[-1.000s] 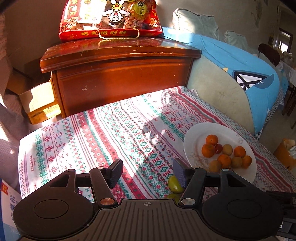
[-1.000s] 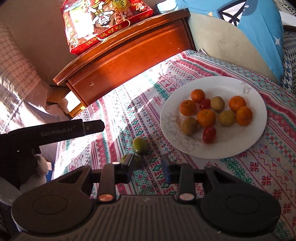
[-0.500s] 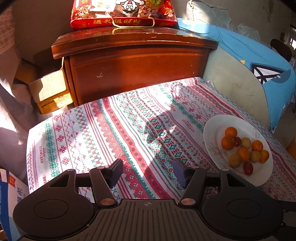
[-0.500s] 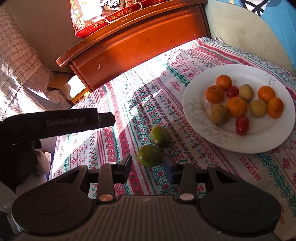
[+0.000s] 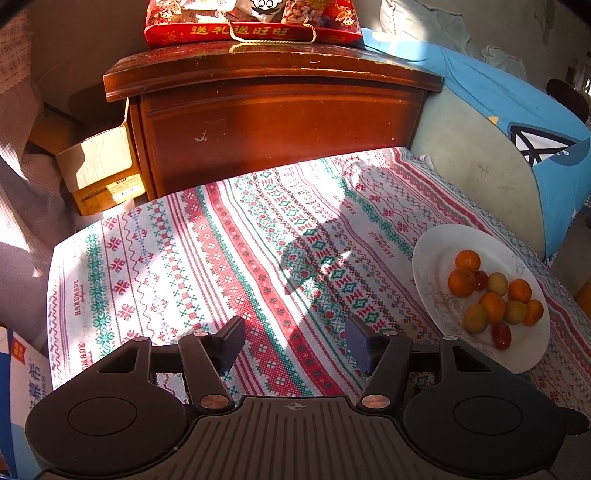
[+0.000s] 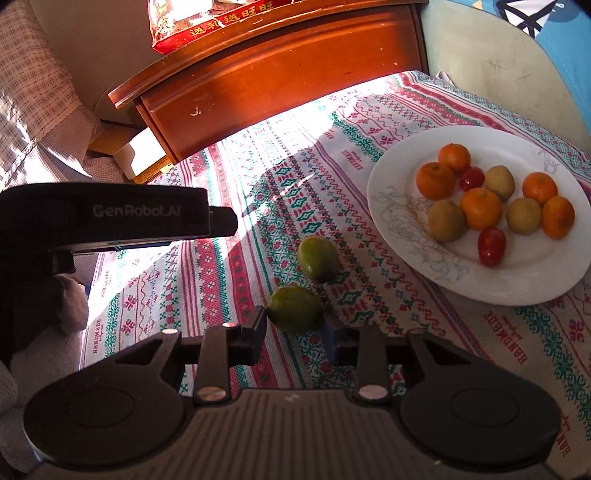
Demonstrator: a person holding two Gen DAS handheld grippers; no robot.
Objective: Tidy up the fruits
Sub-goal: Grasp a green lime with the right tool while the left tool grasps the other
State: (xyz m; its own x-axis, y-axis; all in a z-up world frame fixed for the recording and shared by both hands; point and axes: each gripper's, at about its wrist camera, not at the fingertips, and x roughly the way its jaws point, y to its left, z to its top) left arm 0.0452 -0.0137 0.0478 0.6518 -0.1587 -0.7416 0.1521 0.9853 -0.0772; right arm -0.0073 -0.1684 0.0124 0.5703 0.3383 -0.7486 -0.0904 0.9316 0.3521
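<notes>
A white plate [image 6: 517,273] on the patterned cloth holds several oranges [image 6: 482,208], brownish-green fruits [image 6: 446,220] and two small red ones [image 6: 491,245]. Left of it two green fruits lie on the cloth. The nearer green fruit [image 6: 293,308] sits between the tips of my right gripper [image 6: 293,328], whose jaws are closing beside it; it still rests on the cloth. The other green fruit [image 6: 317,258] lies just beyond. My left gripper [image 5: 293,345] hangs open over bare cloth, nothing between its fingers, the plate [image 5: 524,350] to its right.
A dark wooden cabinet [image 5: 280,125] stands behind the table with a red snack bag [image 5: 251,18] on top. A cardboard box [image 5: 99,173] sits to its left, a blue cushion [image 5: 517,110] to the right. The left gripper's body [image 6: 110,214] reaches in left of the green fruits.
My right gripper has come down and forward onto the nearer green fruit, which now lies between its tips. The left view has swung left; the green fruit has left it.
</notes>
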